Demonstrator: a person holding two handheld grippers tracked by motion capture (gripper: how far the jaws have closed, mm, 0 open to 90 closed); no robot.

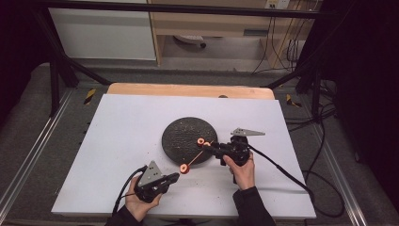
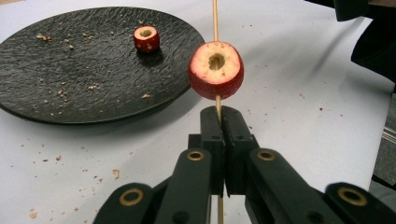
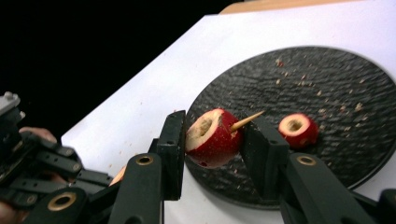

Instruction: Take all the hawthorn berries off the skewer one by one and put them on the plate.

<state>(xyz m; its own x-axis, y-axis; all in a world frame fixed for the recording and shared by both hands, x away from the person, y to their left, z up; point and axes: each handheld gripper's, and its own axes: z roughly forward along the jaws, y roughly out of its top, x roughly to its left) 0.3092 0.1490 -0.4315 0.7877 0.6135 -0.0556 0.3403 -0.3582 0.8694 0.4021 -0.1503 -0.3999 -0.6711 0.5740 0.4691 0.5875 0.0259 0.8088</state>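
My left gripper (image 1: pixel 175 177) (image 2: pixel 219 119), near the table's front, is shut on the lower end of a thin wooden skewer (image 1: pixel 194 158) (image 2: pixel 215 18). A red cored fruit piece (image 1: pixel 184 168) (image 2: pixel 215 70) is threaded on it just above the jaws. The skewer slants up to my right gripper (image 1: pixel 211 146) (image 3: pixel 214 127), which is shut on a second cored fruit piece (image 1: pixel 207 144) (image 3: pixel 210 140). The skewer tip (image 3: pixel 246 120) pokes out through that piece. A third piece (image 1: pixel 201 141) (image 2: pixel 146 38) (image 3: pixel 298 129) lies on the black plate (image 1: pixel 181 134) (image 2: pixel 70 70) (image 3: pixel 336 84).
The round black plate sits mid-table on a white sheet (image 1: pixel 122 141), with crumbs scattered on both. Cables trail from each gripper toward the table's front and right edges. A wooden board edge (image 1: pixel 188 89) runs along the back of the sheet.
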